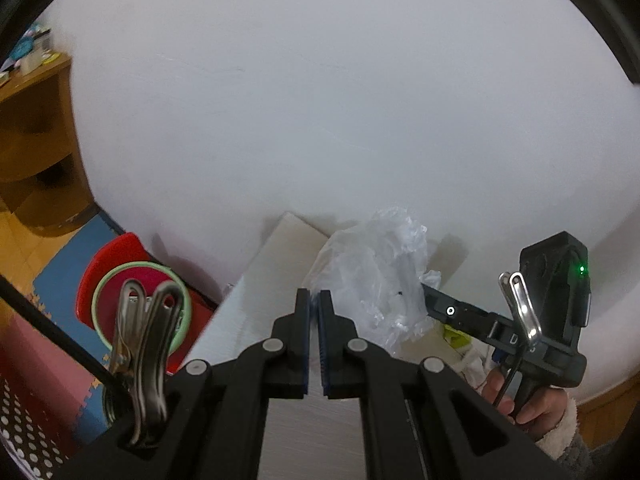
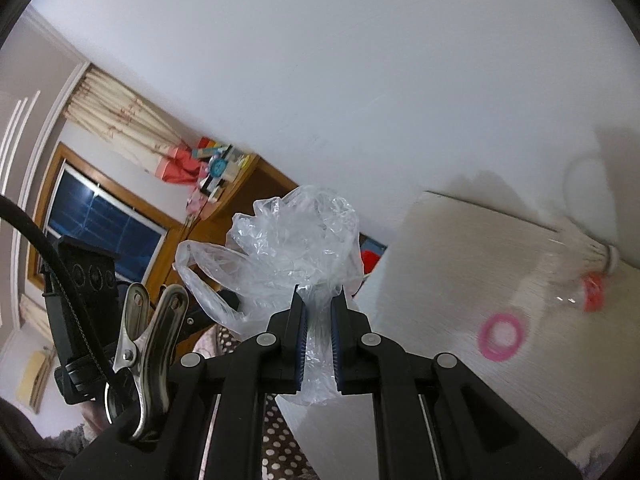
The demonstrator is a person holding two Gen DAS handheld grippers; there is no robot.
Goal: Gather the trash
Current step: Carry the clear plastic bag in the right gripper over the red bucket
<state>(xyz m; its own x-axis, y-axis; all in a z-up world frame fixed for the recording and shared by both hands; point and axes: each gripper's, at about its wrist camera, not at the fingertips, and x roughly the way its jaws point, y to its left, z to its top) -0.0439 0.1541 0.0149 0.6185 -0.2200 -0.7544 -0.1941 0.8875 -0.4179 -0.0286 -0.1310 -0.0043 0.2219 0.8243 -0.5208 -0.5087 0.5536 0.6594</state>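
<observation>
The right hand-held gripper, black with blue-padded fingers, is clamping a crumpled, clear plastic bag, and the bulk of the bag is billowing up above the fingertips while a short tail is hanging down between the pads. The bag is being held in the air just off the near corner of the pale wood-grain tabletop; every place that follows is given from that tabletop. Lying on it, toward its far right side, are a pink ring and, beyond the ring near the far edge, a clear plastic bottle with a red cap, both blurred. From the left wrist camera, the left hand-held gripper is sitting with its blue pads together and nothing between them, hovering over the tabletop's near edge. The same clear bag is showing just beyond those fingertips, above the tabletop, with the right hand-held gripper's black body and a person's hand in a fuzzy pale cuff to the right of it. Off the tabletop's left edge, down on the floor, a green-rimmed round bowl is resting on a red stool, which is standing on blue foam floor mats. A plain white wall is rising behind the tabletop.
</observation>
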